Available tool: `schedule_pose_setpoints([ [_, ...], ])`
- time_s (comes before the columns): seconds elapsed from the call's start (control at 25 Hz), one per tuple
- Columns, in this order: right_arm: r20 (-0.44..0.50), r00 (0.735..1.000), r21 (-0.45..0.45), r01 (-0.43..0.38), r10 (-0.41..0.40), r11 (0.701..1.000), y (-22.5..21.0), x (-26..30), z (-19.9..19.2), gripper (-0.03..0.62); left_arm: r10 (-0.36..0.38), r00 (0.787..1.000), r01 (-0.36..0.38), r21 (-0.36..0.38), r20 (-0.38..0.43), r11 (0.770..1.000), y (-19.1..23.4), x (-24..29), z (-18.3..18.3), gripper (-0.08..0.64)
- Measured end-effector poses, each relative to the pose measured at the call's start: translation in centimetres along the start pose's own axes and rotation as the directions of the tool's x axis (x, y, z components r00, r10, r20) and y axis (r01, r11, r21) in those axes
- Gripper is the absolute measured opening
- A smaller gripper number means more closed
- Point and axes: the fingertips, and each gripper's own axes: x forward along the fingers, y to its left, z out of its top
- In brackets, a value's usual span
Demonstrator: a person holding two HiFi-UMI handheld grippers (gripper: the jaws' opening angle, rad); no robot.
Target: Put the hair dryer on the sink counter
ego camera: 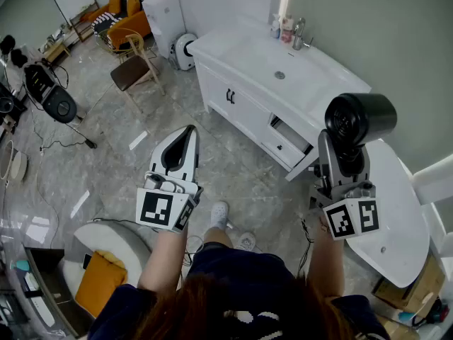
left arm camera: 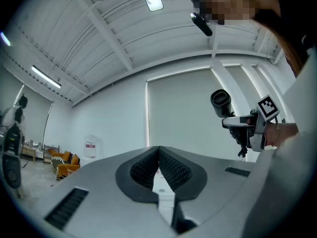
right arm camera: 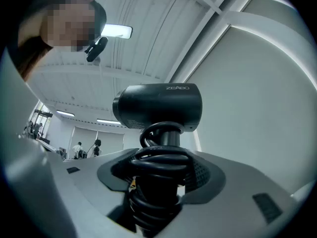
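A black hair dryer (ego camera: 357,119) stands upright in my right gripper (ego camera: 344,158), which is shut on its handle with the cord coiled around it. In the right gripper view the dryer's barrel (right arm camera: 158,105) rises above the jaws and the cord coils (right arm camera: 159,165) fill the gap between the pads. The white sink counter (ego camera: 233,52) lies ahead and to the left of that gripper, its basin bare. My left gripper (ego camera: 188,130) hovers over the floor, shut with nothing in it; its pads (left arm camera: 168,165) meet. The left gripper view also shows the dryer (left arm camera: 220,103) off to the right.
A faucet (ego camera: 301,34) and small bottles (ego camera: 283,27) stand at the counter's back edge. One drawer (ego camera: 290,139) of the cabinet hangs open. A white tub (ego camera: 400,211) sits under my right gripper. A chair (ego camera: 134,66) and a yellow armchair (ego camera: 127,21) are farther left.
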Motion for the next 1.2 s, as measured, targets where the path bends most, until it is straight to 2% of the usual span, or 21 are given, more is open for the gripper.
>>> schedule_pose_setpoints([
  [0.36,-0.007,1.0,0.052,-0.007,0.007,0.999,-1.8,1.1,-0.4,0.279,0.014,1.0,-0.014,0.002,0.007,1.0,-0.2,1.3,0.0,0.018],
  [0.64,-0.011,1.0,0.037,-0.022,0.023,0.999,-2.5,5.1,-2.0,0.279,0.005,0.999,-0.004,0.023,-0.047,1.0,2.5,4.6,-3.3,0.018],
  [0.92,-0.008,1.0,0.016,-0.029,0.029,0.999,-4.9,14.5,-4.2,0.279,-0.026,1.0,0.026,-0.018,-0.008,1.0,7.2,13.7,-4.9,0.018],
  [1.2,0.009,0.999,0.005,-0.036,0.036,0.999,-6.7,26.0,-5.9,0.279,-0.042,0.999,0.042,0.002,-0.007,0.999,13.9,23.6,-6.0,0.018],
])
